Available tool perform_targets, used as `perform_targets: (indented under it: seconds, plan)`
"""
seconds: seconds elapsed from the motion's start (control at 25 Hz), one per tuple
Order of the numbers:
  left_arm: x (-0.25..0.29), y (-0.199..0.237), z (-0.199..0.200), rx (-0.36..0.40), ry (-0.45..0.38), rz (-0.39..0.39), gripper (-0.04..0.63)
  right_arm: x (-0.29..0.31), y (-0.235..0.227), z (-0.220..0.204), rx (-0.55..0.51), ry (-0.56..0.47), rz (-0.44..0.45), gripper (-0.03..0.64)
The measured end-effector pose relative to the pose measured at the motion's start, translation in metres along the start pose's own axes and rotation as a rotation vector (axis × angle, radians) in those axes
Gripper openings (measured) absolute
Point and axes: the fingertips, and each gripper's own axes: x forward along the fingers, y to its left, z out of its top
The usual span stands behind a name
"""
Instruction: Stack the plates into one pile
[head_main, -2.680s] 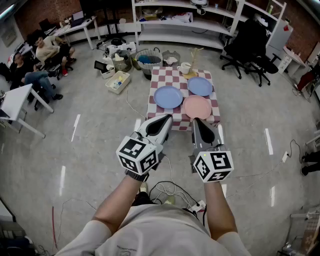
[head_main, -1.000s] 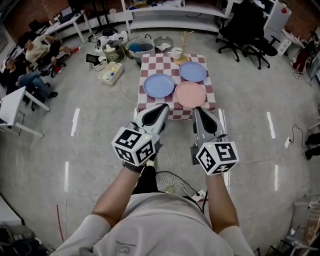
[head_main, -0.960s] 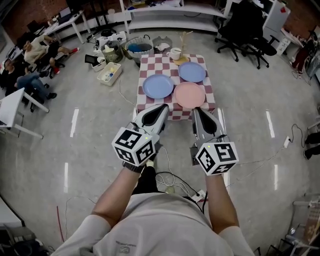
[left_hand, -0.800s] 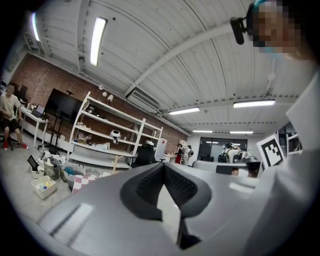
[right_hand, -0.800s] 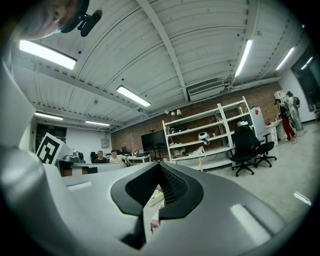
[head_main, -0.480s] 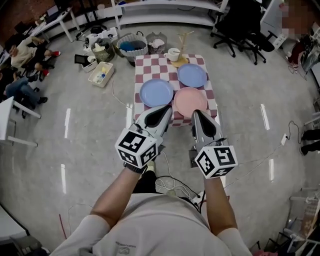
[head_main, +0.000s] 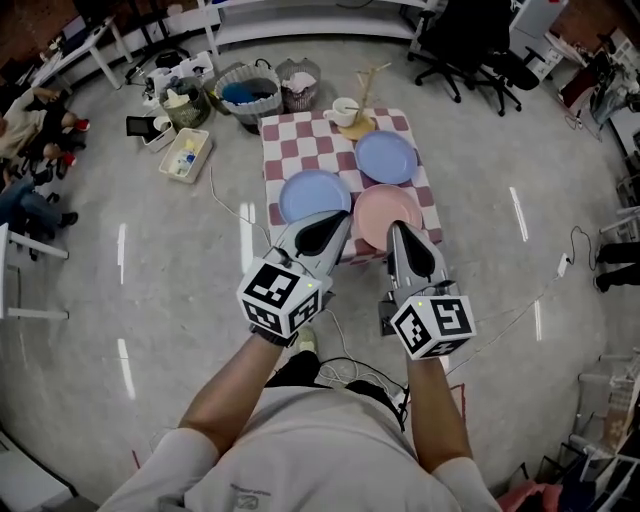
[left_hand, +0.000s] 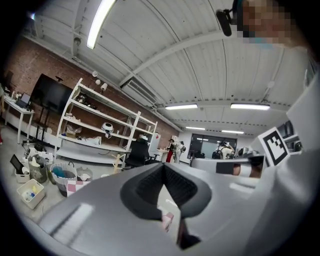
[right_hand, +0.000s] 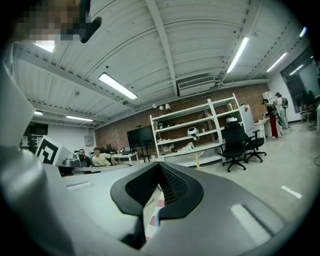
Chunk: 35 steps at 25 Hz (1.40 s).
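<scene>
A small square surface (head_main: 285, 140) covered by a red-and-white checked cloth stands on the grey floor (head_main: 180, 260). Three plates lie flat on it, none stacked: a blue plate (head_main: 313, 195) near left, a pink plate (head_main: 375, 208) just beside it, and a second blue plate (head_main: 386, 156) behind the pink one. A white cup (head_main: 345, 108) and a wooden stand (head_main: 362, 100) sit at the far edge.

My left gripper (head_main: 338, 215) and right gripper (head_main: 397, 228) are smooth, pale-grey shells, broad at the back and tapering to the jaws. Inside each pair of jaws I see a black, finely ribbed lining that forms a dark V-shaped hollow. Behind the jaws, each shell ends in a white block printed with bold black square markers: the left cube (head_main: 283, 298) and the right cube (head_main: 432, 325). I wear a pale, short-sleeved T-shirt (head_main: 320, 460).
</scene>
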Motion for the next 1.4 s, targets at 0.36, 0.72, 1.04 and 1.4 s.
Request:
perform_targets:
  seconds: [0.36,0.72,1.04,1.4]
  plan:
    - [0.010,0.029,-0.003,-0.022,0.004,-0.019,0.006,0.022,0.004,-0.001,-0.030,0.008,-0.034,0.009]
    - [0.050,0.031,-0.032,-0.037,0.055,-0.031,0.006,0.040,-0.036,-0.020,0.007,0.034,-0.044,0.009]
    - [0.119,0.042,-0.067,-0.042,0.095,0.014,0.006,0.075,-0.107,-0.048,0.029,0.131,0.007,0.009]
    - [0.188,0.054,-0.141,-0.068,0.207,0.050,0.006,0.109,-0.184,-0.127,0.079,0.322,0.025,0.009]
